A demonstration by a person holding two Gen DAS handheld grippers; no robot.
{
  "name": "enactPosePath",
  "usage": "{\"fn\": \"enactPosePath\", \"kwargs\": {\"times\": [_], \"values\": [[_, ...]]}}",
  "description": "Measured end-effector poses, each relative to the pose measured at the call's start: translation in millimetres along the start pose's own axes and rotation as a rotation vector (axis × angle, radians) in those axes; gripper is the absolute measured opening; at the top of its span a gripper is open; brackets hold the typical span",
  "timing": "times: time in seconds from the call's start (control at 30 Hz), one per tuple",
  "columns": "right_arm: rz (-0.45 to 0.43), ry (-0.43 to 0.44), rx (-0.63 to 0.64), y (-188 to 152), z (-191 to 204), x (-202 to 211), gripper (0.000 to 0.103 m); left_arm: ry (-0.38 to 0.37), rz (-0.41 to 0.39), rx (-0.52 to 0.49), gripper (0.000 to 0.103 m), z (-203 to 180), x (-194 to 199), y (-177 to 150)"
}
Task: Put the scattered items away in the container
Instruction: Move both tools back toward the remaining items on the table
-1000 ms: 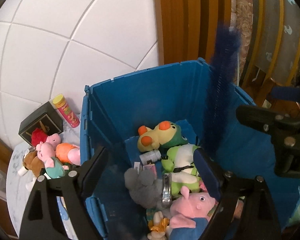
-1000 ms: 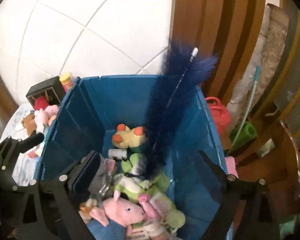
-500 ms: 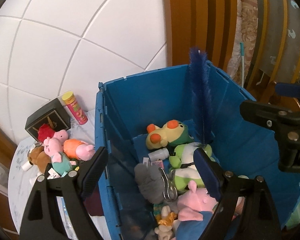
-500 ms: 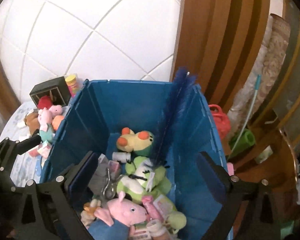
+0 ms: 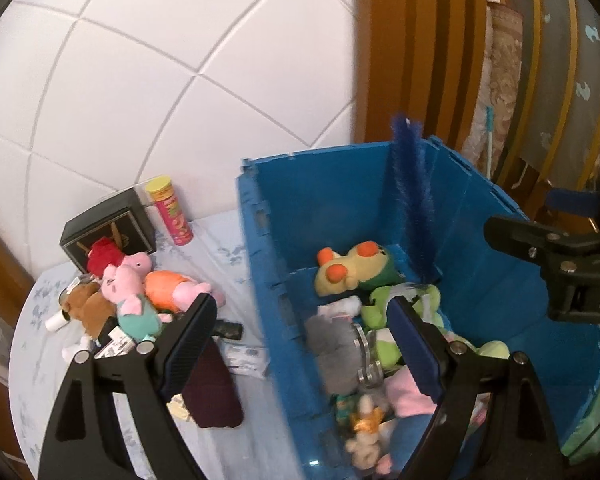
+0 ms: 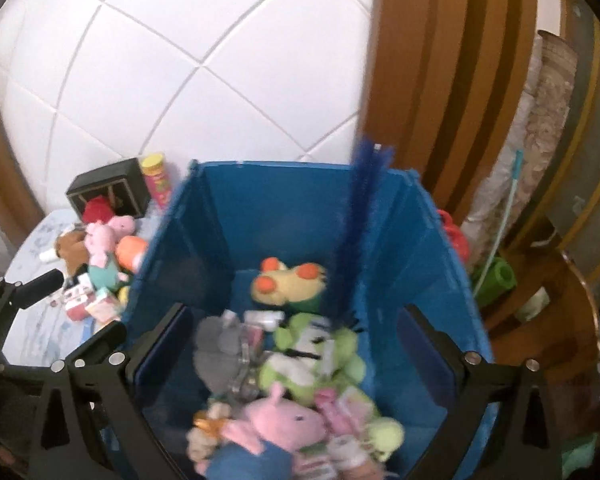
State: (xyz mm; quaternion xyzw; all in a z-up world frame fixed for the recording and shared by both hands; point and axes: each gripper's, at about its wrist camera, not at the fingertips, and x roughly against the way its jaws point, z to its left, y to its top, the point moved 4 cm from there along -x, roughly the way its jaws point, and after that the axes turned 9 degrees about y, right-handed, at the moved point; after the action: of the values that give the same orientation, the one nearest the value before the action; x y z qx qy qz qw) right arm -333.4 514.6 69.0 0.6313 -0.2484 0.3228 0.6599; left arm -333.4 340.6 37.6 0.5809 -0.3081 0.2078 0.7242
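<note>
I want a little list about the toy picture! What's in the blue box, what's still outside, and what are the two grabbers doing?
container: blue crate
inside: blue feather duster leaning on the back wall, green frog plush, grey plush
still outside: pink pig plush, brown plush, pink can, black box
left gripper: open, empty
right gripper: open, empty, above the crate

blue crate: open, toy-filled | blue feather duster: upright inside | pig plushes: piled on table beside
</note>
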Motion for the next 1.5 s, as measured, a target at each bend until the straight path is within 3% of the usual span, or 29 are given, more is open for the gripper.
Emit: {"fn": "enactPosePath", "kwargs": {"times": [0.47, 0.57, 0.83, 1.1, 1.5], "values": [[0.005, 0.041, 0.028, -8.2, 180.7, -32.4, 0.102, 0.06, 0.028, 0.035, 0.087, 184.9, -2.4, -63.9], [0.008, -0.004, 0.063, -10.1, 223.2, -33.0, 0.102, 0.073, 0.034, 0.054, 0.087, 225.0, -3.7, -77.8], [0.036, -0.003, 0.084, -22.5, 306.1, -44.5, 0.102, 0.061, 0.044, 0.089, 0.087, 292.7, -5.6, -106.7], [0.031, 0.075, 0.072, -40.8, 338.4, -74.4, 0.102, 0.106, 0.056, 0.141, 0.088, 345.8, -22.3, -144.0], [0.112, 0.214, 0.015, -95.9, 334.4, -166.5, 0.102, 0.164, 0.165, 0.227, 0.088, 385.0, -76.8, -211.7]]}}
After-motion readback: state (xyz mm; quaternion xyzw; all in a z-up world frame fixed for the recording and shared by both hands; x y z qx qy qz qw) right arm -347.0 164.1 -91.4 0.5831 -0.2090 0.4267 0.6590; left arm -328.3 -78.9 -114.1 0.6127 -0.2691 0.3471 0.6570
